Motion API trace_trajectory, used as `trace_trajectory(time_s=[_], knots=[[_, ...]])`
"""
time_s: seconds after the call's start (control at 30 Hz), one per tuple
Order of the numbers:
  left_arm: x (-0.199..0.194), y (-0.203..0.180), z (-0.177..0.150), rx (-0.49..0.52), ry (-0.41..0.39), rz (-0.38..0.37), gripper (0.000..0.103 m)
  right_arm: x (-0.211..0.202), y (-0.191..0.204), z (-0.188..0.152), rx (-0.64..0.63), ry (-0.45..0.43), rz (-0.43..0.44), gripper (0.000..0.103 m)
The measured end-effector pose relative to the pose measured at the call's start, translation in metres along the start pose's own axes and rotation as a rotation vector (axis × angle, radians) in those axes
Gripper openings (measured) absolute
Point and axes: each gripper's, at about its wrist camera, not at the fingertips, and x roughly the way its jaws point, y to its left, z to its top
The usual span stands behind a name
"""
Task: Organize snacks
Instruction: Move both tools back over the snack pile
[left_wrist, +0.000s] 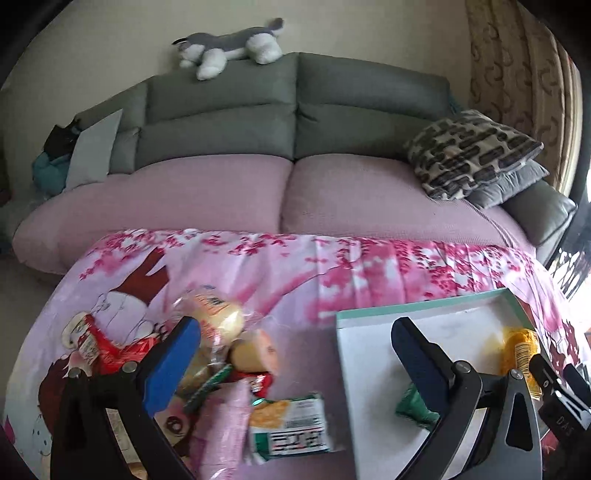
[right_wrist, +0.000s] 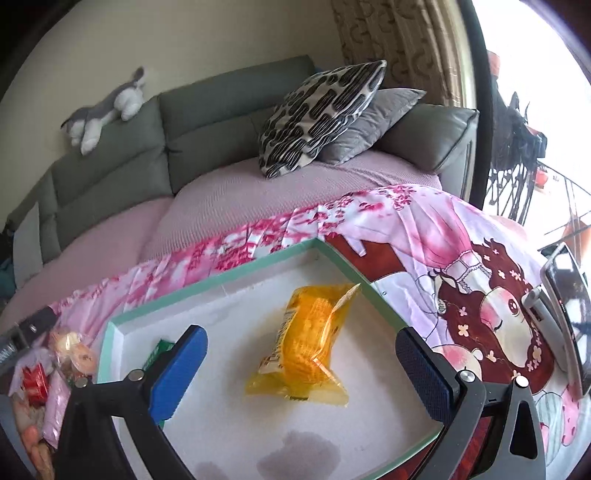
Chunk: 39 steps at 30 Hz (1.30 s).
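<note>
Snack pack (right_wrist: 308, 341), translucent yellow and crinkled, lies inside green-rimmed box (right_wrist: 221, 278).

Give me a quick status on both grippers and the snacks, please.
Left gripper open, empty, over snack pile. Right gripper open above yellow packet in tray. Nothing blocking.

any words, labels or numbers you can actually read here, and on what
"DAS": pale letters on the black hand-held gripper body at the right edge of the left wrist view; more may be cut off.
Green and white packet: printed label block, blurred, unreadable.
Yellow packet in the box: dark print along its edge, too blurred.
Red packet: white label, unreadable.
</note>
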Motion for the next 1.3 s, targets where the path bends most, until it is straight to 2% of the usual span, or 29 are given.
trace_trajectory(time_s=[0.3,0.47,0.53,0.77,1.17,1.3], knots=[[-0.015,0.051,-0.011,-0.038,0.030,0.092,0.103,-0.001,0.046,-0.006,-0.081,0.042,0.099,0.103],[-0.023,0.080,-0.018,-0.049,0.086,0.140,0.103,-0.010,0.075,-0.011,-0.125,0.038,0.165,0.103],[-0.026,0.095,-0.020,-0.086,0.107,0.155,0.103,-0.013,0.085,-0.013,-0.143,0.036,0.192,0.103],[-0.040,0.134,-0.032,-0.198,0.138,0.097,0.103,-0.023,0.118,-0.023,-0.203,0.050,0.267,0.103],[-0.045,0.190,-0.055,-0.307,0.205,0.137,0.103,-0.029,0.191,-0.054,-0.298,0.120,0.395,0.102],[-0.045,0.199,-0.062,-0.319,0.216,0.129,0.103,-0.029,0.215,-0.068,-0.328,0.146,0.427,0.096]])
